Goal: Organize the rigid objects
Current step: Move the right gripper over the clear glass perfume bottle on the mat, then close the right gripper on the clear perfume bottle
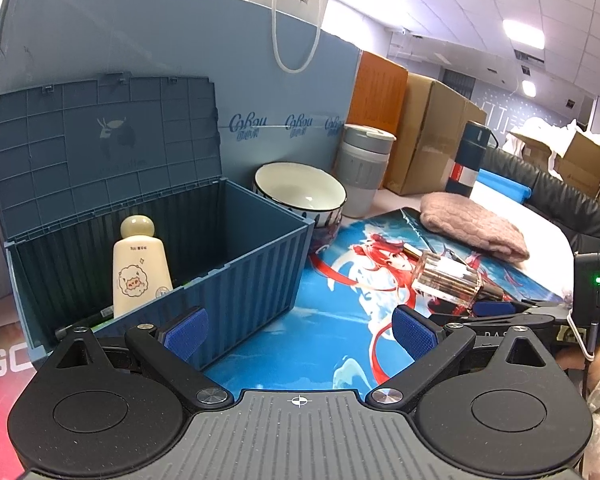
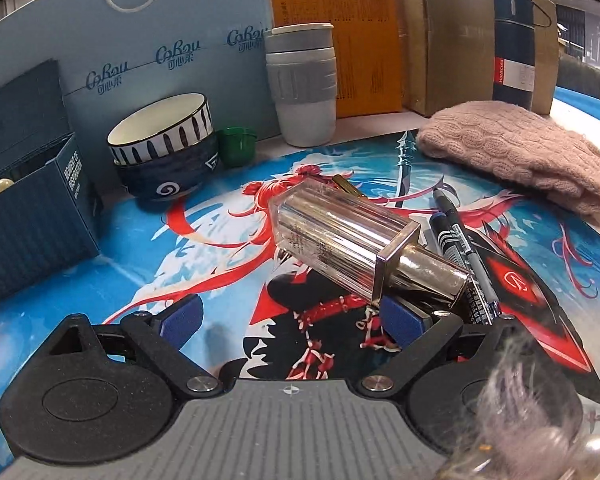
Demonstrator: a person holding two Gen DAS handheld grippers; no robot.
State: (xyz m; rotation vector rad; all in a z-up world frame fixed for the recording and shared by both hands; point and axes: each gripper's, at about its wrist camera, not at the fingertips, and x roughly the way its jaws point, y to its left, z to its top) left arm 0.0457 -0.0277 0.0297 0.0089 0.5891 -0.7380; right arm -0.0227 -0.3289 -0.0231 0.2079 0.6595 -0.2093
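A clear ribbed perfume bottle point(image 2: 336, 236) with a gold cap lies on its side on the anime desk mat point(image 2: 228, 276), its cap resting over my right gripper's right finger; it also shows in the left wrist view point(image 1: 446, 276). My right gripper point(image 2: 290, 316) is open, the bottle not clamped. Pens point(image 2: 458, 236) lie beside the bottle. A blue container box point(image 1: 204, 272) stands open with a cream lotion bottle point(image 1: 138, 268) inside. My left gripper point(image 1: 300, 330) is open and empty, just in front of the box.
Stacked bowls point(image 2: 164, 148), a small green cup point(image 2: 236, 144) and a grey tumbler point(image 2: 302, 84) stand at the back. A pink knitted hat point(image 2: 520, 152) lies at the right, a dark thermos point(image 2: 514, 44) and cardboard boxes point(image 1: 432, 132) behind it.
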